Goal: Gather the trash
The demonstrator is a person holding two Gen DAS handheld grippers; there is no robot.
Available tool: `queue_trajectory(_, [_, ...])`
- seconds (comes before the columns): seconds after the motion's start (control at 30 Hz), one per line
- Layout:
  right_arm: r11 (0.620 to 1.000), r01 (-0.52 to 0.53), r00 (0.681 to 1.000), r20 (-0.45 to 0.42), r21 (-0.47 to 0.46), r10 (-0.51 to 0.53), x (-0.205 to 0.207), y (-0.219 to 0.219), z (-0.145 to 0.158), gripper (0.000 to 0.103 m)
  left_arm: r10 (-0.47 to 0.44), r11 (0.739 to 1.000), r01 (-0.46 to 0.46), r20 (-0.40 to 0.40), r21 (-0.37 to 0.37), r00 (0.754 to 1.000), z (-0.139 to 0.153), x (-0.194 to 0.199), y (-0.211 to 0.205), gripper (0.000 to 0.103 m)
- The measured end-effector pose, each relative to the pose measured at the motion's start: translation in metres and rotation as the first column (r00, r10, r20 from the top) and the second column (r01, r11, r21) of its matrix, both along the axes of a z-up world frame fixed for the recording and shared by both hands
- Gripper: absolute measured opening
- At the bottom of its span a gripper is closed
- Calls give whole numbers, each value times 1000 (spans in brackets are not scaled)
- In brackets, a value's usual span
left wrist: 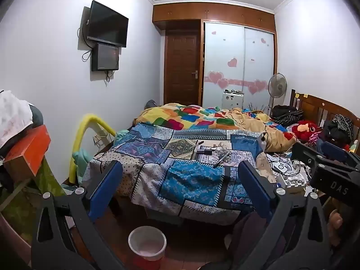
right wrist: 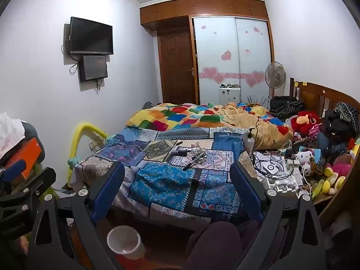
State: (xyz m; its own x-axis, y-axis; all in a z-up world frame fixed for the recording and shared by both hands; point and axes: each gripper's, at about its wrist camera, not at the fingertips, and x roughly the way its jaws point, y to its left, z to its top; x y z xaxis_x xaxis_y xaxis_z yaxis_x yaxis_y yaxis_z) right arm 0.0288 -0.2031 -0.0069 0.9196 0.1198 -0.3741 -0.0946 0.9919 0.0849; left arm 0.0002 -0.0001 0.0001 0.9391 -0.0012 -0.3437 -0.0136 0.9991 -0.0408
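Facing the bed from the left wrist: pens litter the quilt, bin on the floor below; left gripper spread wide, empty.

Right wrist: same clutter; right gripper gaping, holding nothing.

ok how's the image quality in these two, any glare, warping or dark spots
Left wrist view: bright ceiling glare at the top edge, strong fisheye bending of the walls and wardrobe, dark vignette in the corners, floor around the bin in shadow. Right wrist view: same barrel warp and dark corners, even room light, dim under the bed; the TV screen is black.
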Motion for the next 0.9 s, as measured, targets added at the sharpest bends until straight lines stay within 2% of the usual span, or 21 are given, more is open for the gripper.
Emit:
queue_trajectory(0.17, [1000, -2, 1000, 3, -2, 2, 0, 0, 0, 93, -2, 1000, 2, 6, 4, 1000, 1, -2, -2, 103])
queue_trajectory(0.37, [1000, 0, 1000, -1, -2, 0, 1, 1, -1, 93, 10, 1000, -10, 11, 1, 1000, -12, -5, -5, 103])
queue_trajectory(0.9, [1000, 8, 1000, -11, -9, -8, 4, 3, 0, 93, 8, 1000, -8, -9, -15, 1000, -8, 2, 5, 103])
